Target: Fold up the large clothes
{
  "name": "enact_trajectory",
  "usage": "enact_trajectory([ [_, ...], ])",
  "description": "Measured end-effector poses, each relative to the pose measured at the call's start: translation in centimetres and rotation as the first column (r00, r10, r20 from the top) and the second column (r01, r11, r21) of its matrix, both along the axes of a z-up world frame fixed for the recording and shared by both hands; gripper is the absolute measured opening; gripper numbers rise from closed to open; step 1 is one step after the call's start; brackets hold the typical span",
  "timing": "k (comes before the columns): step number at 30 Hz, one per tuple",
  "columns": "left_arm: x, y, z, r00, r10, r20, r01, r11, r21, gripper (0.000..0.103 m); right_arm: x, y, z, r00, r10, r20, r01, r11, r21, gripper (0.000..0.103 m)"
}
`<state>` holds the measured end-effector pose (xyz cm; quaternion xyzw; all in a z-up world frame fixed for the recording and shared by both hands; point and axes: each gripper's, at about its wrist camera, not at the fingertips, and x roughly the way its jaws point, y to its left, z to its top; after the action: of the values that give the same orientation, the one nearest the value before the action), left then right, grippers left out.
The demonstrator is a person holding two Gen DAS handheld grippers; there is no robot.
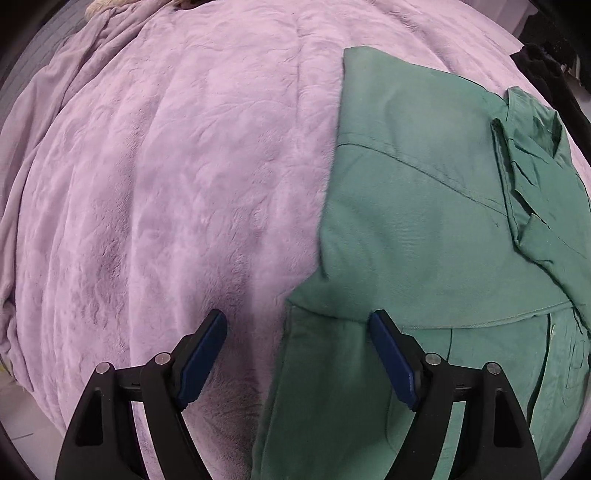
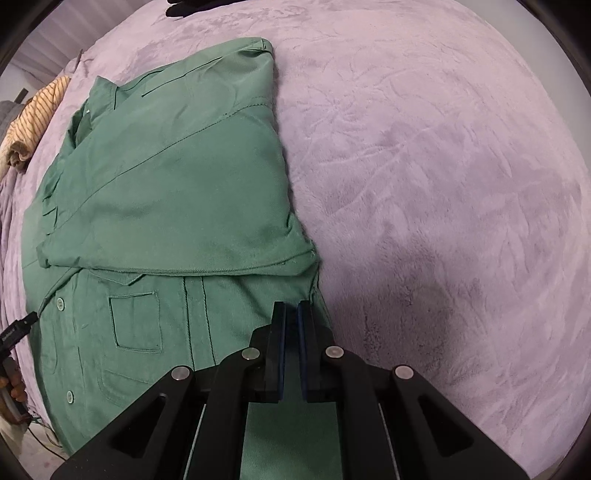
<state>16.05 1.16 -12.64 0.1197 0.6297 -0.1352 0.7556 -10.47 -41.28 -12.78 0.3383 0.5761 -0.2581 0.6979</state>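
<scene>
A green button shirt (image 1: 424, 229) lies partly folded on a lilac plush blanket (image 1: 166, 184). Its sides are folded in over the body, and the collar (image 1: 528, 155) is at the far right. My left gripper (image 1: 297, 325) is open and empty, straddling the shirt's left edge near its lower end. In the right wrist view the shirt (image 2: 166, 192) lies to the left, with a chest pocket (image 2: 136, 321) and buttons showing below the folded part. My right gripper (image 2: 291, 306) is closed over the shirt's right edge; I cannot see cloth between the pads.
A yellow striped cloth (image 2: 37, 110) lies at the blanket's far left edge. Dark cloth (image 1: 546, 70) lies at the far right and a dark item (image 2: 192, 7) at the top. The blanket (image 2: 443, 184) stretches wide to the right of the shirt.
</scene>
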Motion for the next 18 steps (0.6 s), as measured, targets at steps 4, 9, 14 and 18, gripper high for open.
enact_trajectory([
  [4, -0.7, 0.3, -0.1, 1.000, -0.019, 0.004, 0.019, 0.999, 0.037, 0.081, -1.3, 0.6, 1.1, 0.999, -0.041, 0.006, 0.041, 0.999, 0.027, 0.008],
  [9, -1.9, 0.5, -0.3, 0.999, -0.045, 0.018, 0.044, 0.997, 0.064, 0.081, -2.0, 1.1, 2.2, 0.978, -0.144, 0.148, 0.120, 0.980, 0.161, 0.065],
  [14, -2.9, -0.8, -0.8, 0.999, -0.051, 0.019, 0.049, 0.996, 0.073, 0.081, -1.8, 0.4, 0.6, 0.952, -0.273, 0.142, 0.237, 0.944, 0.230, 0.033],
  [18, -2.5, -0.8, -0.8, 0.998, -0.053, 0.016, 0.052, 0.996, 0.075, 0.081, -2.3, -0.9, -1.2, 0.955, -0.294, 0.052, 0.278, 0.939, 0.203, 0.015],
])
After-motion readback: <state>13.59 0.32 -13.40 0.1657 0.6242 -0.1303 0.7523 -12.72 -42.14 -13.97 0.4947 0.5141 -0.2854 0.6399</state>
